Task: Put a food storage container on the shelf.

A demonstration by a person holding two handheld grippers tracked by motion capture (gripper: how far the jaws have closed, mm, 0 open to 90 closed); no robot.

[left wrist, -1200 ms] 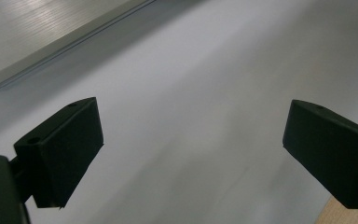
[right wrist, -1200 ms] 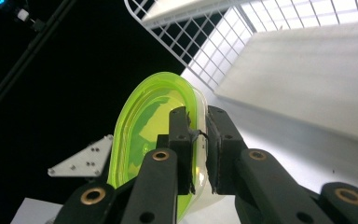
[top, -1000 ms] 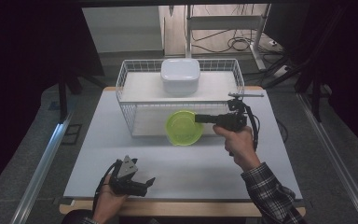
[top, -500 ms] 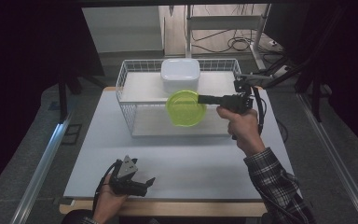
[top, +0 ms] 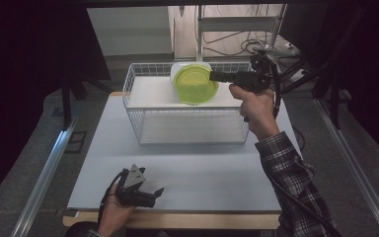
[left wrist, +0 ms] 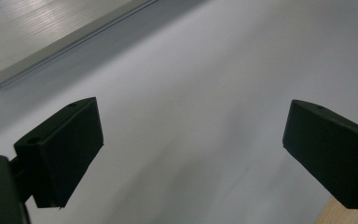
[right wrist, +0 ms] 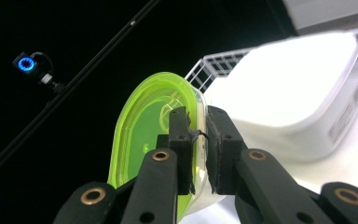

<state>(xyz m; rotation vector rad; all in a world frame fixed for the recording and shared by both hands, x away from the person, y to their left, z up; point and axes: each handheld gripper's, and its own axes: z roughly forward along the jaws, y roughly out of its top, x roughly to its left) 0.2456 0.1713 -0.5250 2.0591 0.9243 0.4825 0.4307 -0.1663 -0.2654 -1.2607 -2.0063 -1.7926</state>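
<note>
Right gripper (top: pixel 216 76), held above the far right part of the white wire basket (top: pixel 187 126), with its jaws clenched on the rim of a lime-green bowl (top: pixel 195 84). The bowl is tilted on edge, lifted over the basket's far side, just in front of a white lidded container (right wrist: pixel 303 93). Left gripper (top: pixel 155 192) rests low at the near left of the table (top: pixel 202 173), jaws spread wide with nothing between them.

Dim, dark surroundings; overhead light brightens the white table (top: pixel 187 163) evenly, shadows faint. The white container (right wrist: pixel 298 88) glares overexposed and soft; the left gripper view is blurry
</note>
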